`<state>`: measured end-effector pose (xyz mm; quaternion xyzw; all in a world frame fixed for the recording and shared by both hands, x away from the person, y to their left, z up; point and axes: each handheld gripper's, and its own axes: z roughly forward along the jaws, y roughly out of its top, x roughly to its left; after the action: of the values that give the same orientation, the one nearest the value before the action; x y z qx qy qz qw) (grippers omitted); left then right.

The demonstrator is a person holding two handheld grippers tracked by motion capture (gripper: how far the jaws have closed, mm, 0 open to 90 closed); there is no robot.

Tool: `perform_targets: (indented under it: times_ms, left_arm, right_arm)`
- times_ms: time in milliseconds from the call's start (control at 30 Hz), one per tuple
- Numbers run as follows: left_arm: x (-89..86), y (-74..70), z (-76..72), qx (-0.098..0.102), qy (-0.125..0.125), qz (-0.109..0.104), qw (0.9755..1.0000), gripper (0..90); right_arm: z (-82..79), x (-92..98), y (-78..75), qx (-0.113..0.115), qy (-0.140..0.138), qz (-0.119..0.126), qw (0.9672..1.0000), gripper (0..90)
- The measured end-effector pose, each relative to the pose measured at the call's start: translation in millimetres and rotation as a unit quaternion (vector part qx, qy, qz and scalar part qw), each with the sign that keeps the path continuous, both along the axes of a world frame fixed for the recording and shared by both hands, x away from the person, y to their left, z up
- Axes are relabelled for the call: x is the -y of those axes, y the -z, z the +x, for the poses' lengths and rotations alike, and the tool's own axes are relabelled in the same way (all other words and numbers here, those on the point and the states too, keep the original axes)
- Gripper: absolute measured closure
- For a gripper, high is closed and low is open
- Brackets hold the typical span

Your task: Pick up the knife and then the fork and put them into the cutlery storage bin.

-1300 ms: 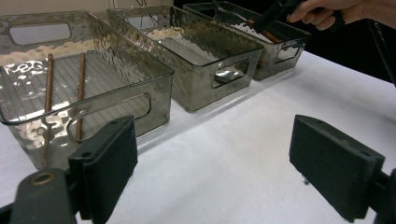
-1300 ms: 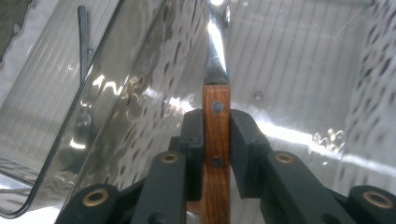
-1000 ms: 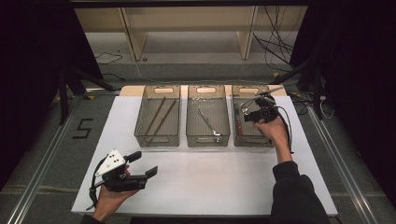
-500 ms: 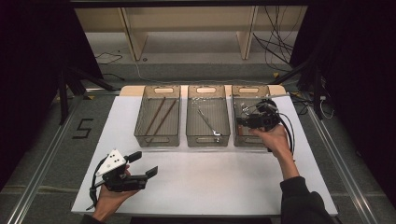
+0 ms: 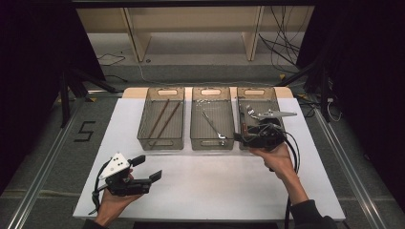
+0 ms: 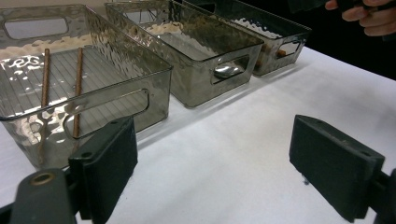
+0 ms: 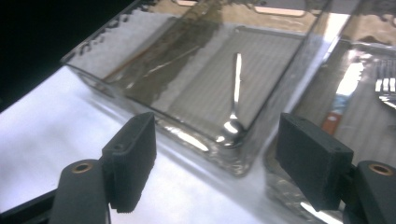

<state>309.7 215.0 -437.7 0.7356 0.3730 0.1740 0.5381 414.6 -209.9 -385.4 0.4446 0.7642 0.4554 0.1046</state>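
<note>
My right gripper [image 5: 241, 136] hangs over the near end of the right-hand smoky clear plastic bin [image 5: 258, 95], its black jaws spread wide after just opening, with nothing between them. In the right gripper view those jaws frame the near corner of the middle smoky clear plastic bin [image 7: 196, 84], where a shiny metal spoon [image 7: 235, 100] lies lengthwise on the ribbed floor, bowl toward the near wall. Beside it, in the right-hand bin, I see a knife with a reddish-brown handle [image 7: 343, 91] and the tines of a metal fork [image 7: 386, 86]. My left gripper [image 5: 147, 168] sits low over the white tabletop [image 5: 210, 181] at the near left, well apart from the bins, jaws also wide and empty. Beyond its jaws stands the left smoky clear plastic bin [image 6: 116, 63], holding two thin brown chopsticks [image 6: 78, 84] lying side by side along its length.
</note>
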Motion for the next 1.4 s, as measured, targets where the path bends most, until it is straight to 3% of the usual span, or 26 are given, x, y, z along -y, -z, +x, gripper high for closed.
perform_targets:
  times_ms: [367, 700, 1100, 1400]
  left_arm:
    - [0.5, 0.1, -0.2, -0.001, 0.000, 0.000, 1.0000, 14.8]
    - [0.5, 0.1, -0.1, -0.002, 0.001, 0.001, 1.0000, 14.8]
    - [0.4, 0.2, -0.2, -0.003, 0.002, 0.000, 1.0000, 14.8]
    - [0.2, 0.2, -0.3, -0.005, 0.003, -0.001, 1.0000, 14.8]
  right_arm:
    - [-30.8, -3.8, 10.0, 0.024, -0.026, 0.011, 0.9993, 27.9]
    - [-48.8, -4.4, 16.5, 0.036, -0.034, 0.021, 0.9986, 26.2]
    - [-70.2, 2.1, 28.7, 0.054, -0.033, 0.021, 0.9978, 26.1]
    - [-86.8, 10.8, 37.6, 0.062, -0.026, 0.035, 0.9971, 25.7]
